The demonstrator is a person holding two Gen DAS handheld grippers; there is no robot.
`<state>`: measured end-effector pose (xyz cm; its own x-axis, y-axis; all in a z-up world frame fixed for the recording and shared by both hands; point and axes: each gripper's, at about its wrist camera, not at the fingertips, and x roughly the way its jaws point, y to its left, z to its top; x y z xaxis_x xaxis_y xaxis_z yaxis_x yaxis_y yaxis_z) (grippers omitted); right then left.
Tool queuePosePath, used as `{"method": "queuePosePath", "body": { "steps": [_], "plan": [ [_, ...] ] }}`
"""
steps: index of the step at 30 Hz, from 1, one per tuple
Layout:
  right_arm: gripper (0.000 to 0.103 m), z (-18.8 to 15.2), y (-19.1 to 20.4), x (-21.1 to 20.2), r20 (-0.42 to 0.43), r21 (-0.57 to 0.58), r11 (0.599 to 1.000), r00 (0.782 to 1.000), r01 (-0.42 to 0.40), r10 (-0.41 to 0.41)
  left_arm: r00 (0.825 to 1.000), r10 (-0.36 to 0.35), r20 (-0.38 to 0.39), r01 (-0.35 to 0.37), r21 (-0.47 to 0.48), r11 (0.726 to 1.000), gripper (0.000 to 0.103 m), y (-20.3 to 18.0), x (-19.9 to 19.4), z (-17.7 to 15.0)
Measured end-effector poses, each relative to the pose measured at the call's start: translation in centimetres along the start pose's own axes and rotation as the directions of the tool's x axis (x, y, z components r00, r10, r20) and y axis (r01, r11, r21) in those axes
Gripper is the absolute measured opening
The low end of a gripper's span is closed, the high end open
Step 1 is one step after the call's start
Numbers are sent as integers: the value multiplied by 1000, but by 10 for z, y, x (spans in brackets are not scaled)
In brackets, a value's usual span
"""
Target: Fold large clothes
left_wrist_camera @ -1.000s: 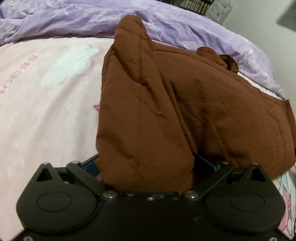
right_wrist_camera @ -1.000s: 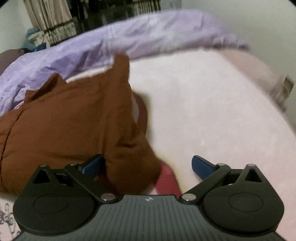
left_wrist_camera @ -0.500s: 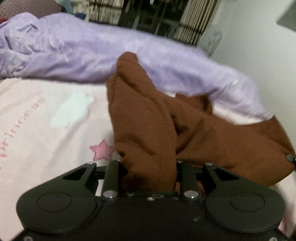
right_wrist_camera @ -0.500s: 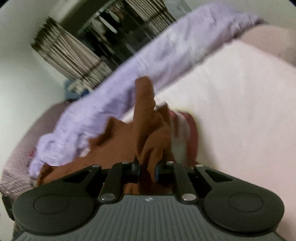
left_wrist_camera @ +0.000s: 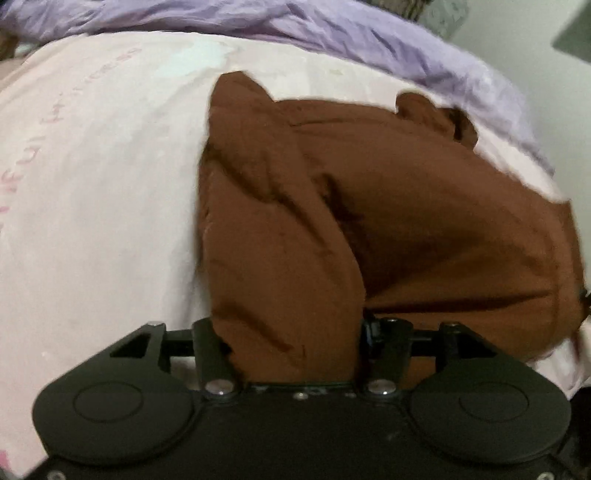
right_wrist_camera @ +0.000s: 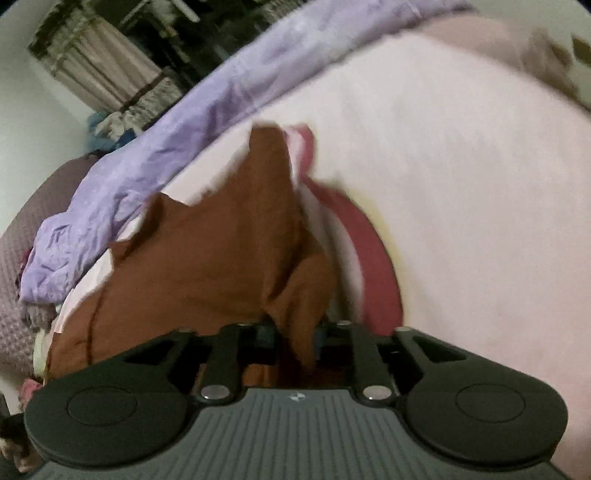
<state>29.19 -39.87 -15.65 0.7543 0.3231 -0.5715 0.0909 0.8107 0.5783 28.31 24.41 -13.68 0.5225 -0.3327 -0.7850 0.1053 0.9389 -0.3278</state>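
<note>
The jacket (left_wrist_camera: 388,221) lies on the bed sheet (left_wrist_camera: 92,184) – the crumpled quilt (left_wrist_camera: 332,29) behind it

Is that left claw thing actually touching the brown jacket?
Touching. In the left wrist view the brown jacket fills the opening left gripper, fabric against both fingers.

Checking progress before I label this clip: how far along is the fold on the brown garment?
Early to mid. Done: brown garment lies bunched on the pink sheet. In hand: left claw and right claw each have a brown fold between opening jaws. Left: flattening into a neat stack.
</note>
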Motion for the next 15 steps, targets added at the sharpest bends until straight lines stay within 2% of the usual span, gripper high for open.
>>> {"method": "queuePosePath", "body": {
  "steps": [2, 3, 5, 6, 7, 8, 9, 12, 15],
  "plan": [
    [58, 10, 6, -12, 23, -14, 1000, 1000, 19, -18, 996, 66, 53, -68, 36, 997, 78, -4, -18, 11],
    [58, 15, 12, -22, 59, -37, 998, 997, 50, -47, 989, 112, 96, -118, 64, 991, 82, -10, -30, 16],
    [59, 19, 34, -43, 178, -117, 982, 976, 148, -126, 957, 204, 205, -229, 107, 967, 98, -23, -52, 26],
    [61, 20, 47, -52, 238, -160, 971, 962, 179, -138, 941, 217, 258, -254, 121, 960, 102, -30, -59, 27],
    [69, 20, 59, -55, 282, -207, 960, 951, 188, -125, 929, 206, 307, -261, 150, 954, 103, -38, -64, 30],
    [85, 21, 67, -53, 302, -252, 950, 948, 185, -104, 928, 185, 322, -253, 184, 950, 103, -44, -62, 33],
    [92, 25, 76, -46, 307, -292, 939, 948, 182, -88, 933, 172, 317, -247, 212, 945, 103, -49, -56, 37],
    [94, 38, 92, -12, 292, -351, 914, 951, 206, -102, 937, 191, 292, -256, 206, 945, 103, -52, -29, 56],
    [93, 51, 91, 23, 271, -346, 913, 955, 217, -124, 944, 194, 267, -237, 141, 961, 103, -36, -12, 69]
  ]
}}
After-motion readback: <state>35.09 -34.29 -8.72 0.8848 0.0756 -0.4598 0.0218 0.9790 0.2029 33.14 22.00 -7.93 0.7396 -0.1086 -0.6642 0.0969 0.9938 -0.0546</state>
